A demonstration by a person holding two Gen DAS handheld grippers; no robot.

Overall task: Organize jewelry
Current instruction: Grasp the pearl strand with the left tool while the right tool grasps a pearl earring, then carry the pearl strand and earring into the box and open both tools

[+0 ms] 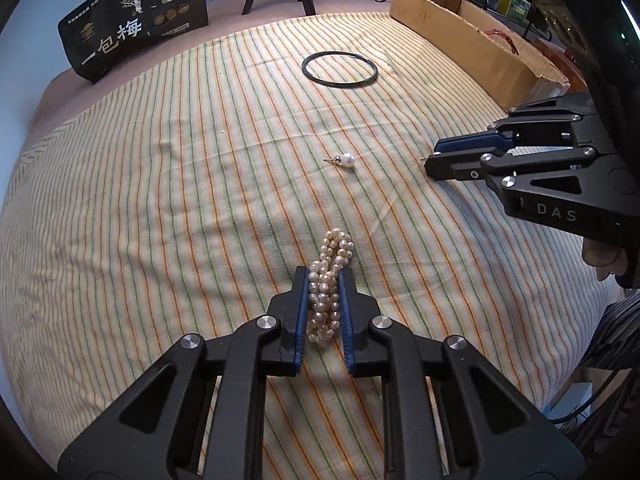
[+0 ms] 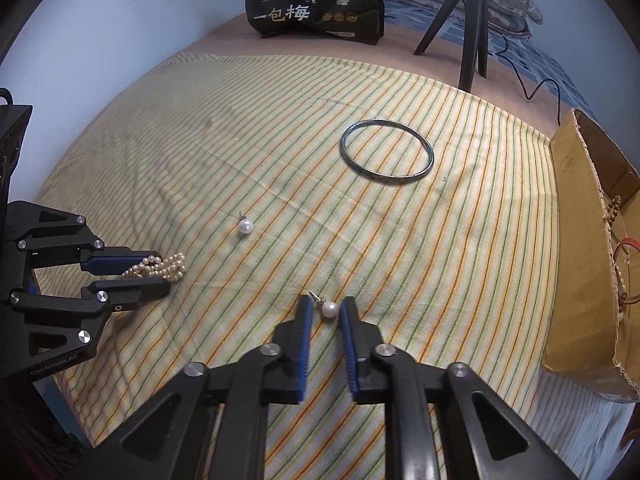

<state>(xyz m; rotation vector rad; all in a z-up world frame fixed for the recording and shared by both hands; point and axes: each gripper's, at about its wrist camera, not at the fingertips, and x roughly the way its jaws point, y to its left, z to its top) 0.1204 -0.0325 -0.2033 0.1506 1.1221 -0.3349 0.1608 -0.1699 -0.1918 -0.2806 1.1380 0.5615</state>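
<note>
A coiled pearl bracelet [image 1: 330, 286] lies on the striped cloth between the blue pads of my left gripper [image 1: 325, 280], which press on it from both sides; it also shows in the right wrist view [image 2: 158, 269]. A pearl stud earring [image 2: 329, 309] lies between the tips of my right gripper [image 2: 326, 307], whose jaws stand narrowly apart around it without clear contact. A second pearl stud [image 1: 346, 159] [image 2: 245, 226] lies loose mid-cloth. A dark bangle [image 1: 340, 69] [image 2: 387, 153] lies farther back. My right gripper also shows in the left wrist view [image 1: 434, 160].
An open cardboard box [image 1: 472, 36] [image 2: 580, 240] with beads and a red band inside stands along the right. A black printed bag [image 1: 136, 20] [image 2: 316, 2] and a tripod [image 2: 468, 20] stand at the back. The striped cloth [image 1: 160, 184] covers the surface.
</note>
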